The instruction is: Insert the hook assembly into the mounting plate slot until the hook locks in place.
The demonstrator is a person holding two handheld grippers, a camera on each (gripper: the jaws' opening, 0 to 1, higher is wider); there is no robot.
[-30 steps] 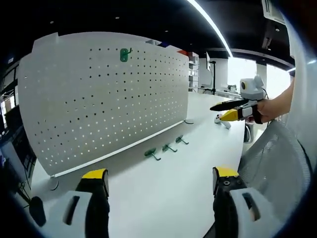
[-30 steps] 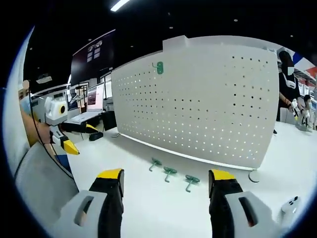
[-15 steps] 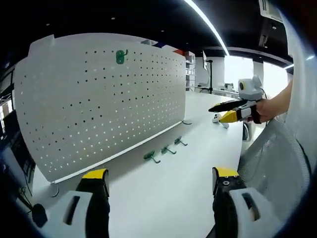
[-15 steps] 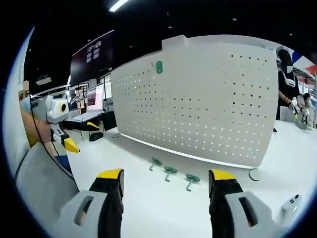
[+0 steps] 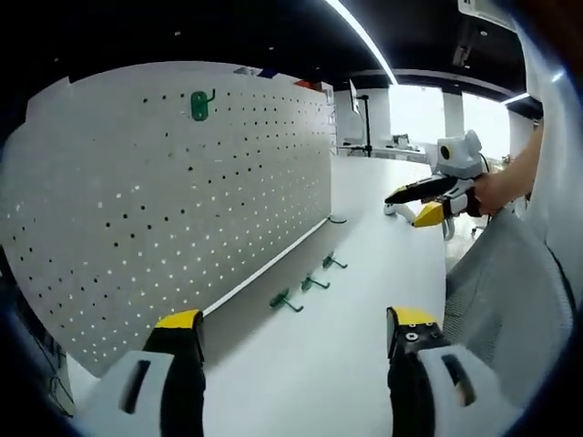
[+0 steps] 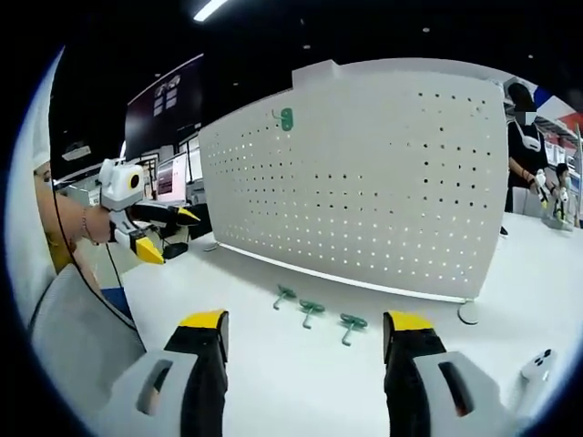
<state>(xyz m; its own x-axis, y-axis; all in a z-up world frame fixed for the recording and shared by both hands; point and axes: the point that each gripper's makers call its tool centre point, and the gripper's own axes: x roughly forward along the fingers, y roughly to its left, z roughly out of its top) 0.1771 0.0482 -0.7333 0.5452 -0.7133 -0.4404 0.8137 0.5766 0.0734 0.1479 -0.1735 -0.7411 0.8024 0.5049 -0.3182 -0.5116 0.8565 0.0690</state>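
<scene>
Three loose green hooks [image 6: 311, 309] lie just before the pegboard [image 6: 383, 173], both grippers [image 5: 287, 332] [image 6: 305, 332] spread empty; best approach one squarely

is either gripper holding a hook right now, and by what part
No, nothing is held. The left gripper and right gripper are both open and bare. Three green hooks lie loose on the table; one hook already hangs on the pegboard.
</scene>
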